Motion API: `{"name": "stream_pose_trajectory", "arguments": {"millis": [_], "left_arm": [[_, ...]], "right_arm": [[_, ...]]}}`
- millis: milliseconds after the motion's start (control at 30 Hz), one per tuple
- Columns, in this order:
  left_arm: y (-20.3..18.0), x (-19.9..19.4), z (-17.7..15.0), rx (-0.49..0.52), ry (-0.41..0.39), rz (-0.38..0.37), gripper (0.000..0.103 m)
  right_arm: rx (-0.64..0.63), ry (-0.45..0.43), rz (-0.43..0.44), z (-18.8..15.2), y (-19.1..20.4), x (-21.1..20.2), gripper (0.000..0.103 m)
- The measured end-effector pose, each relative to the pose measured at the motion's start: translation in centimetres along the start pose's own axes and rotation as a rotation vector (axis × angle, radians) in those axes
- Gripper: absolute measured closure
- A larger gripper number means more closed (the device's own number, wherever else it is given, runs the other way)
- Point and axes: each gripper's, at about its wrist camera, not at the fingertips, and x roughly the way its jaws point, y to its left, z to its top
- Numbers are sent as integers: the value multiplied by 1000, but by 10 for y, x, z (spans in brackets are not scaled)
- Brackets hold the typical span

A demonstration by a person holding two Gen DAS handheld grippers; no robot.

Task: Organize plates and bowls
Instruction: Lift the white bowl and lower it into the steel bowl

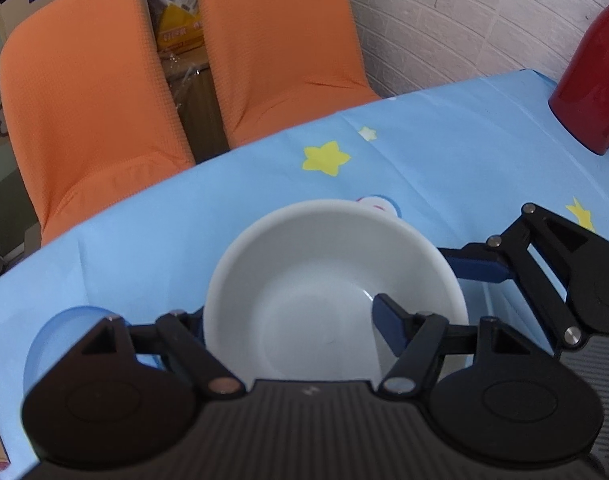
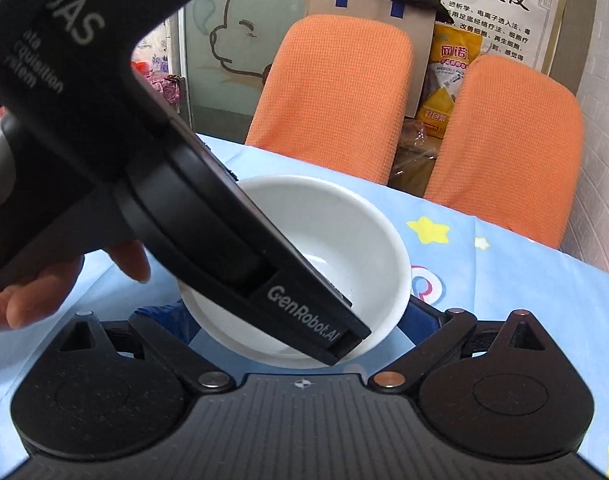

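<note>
One white bowl (image 1: 332, 292), two orange chairs (image 1: 84, 120), one red jug (image 1: 592, 80), one blue cup (image 1: 60, 344) (mostly hidden), two grippers (image 1: 296, 320).

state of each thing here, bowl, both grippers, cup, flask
white bowl: upright, empty, on the blue tablecloth
left gripper: open, one finger outside the bowl's rim, the other inside the bowl
right gripper: open, a finger on each side of the bowl
blue cup: beside the bowl, mostly hidden, contents cannot be told
red flask: upright at the table's far edge
</note>
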Motion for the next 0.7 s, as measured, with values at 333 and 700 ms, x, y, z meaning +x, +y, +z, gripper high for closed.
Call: {"name": "stream_pose_trajectory", "arguments": {"millis": [333, 700], "left_arm": [[-7, -6, -10, -9, -11, -19, 30], [-46, -71, -25, -14, -87, -48, 30]], "right_arm": [[-7, -5, -1, 0, -5, -5, 17], [-37, -76, -33, -2, 0, -64, 17]]}}
